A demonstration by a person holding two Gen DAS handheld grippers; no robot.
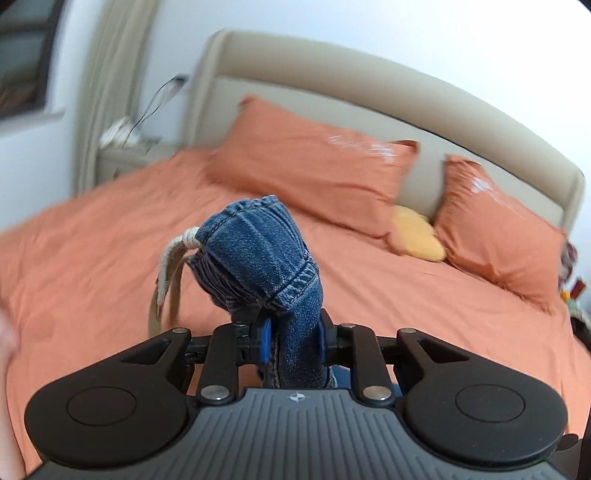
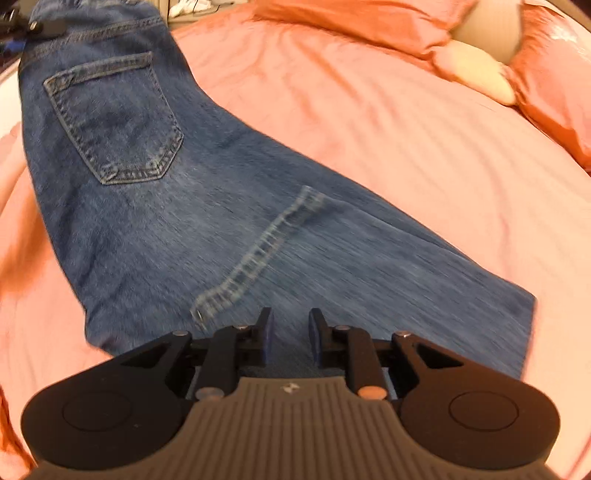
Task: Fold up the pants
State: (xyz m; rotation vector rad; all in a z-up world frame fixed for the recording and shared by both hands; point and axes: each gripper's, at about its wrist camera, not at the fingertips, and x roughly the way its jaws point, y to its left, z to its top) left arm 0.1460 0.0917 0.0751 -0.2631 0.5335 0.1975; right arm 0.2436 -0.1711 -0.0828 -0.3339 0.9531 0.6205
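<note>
The blue denim pants [image 2: 177, 206] stretch across the orange bed, back pocket [image 2: 114, 118] up, legs running toward the lower right. My left gripper [image 1: 291, 341] is shut on a bunched part of the pants' waistband [image 1: 258, 254], with a beige drawstring [image 1: 166, 280] hanging from it, and holds it above the bed. My right gripper [image 2: 290, 334] is open just above the denim near the inner leg seam [image 2: 255, 258], with nothing between its pads. The left gripper also shows at the top left of the right wrist view [image 2: 33, 26], at the waistband.
The bed [image 1: 92, 251] has an orange sheet, two orange pillows [image 1: 314, 166] and a small yellow cushion [image 1: 417, 236] against a beige headboard [image 1: 369, 81]. A nightstand [image 1: 125, 151] with cables stands at the far left beside a curtain.
</note>
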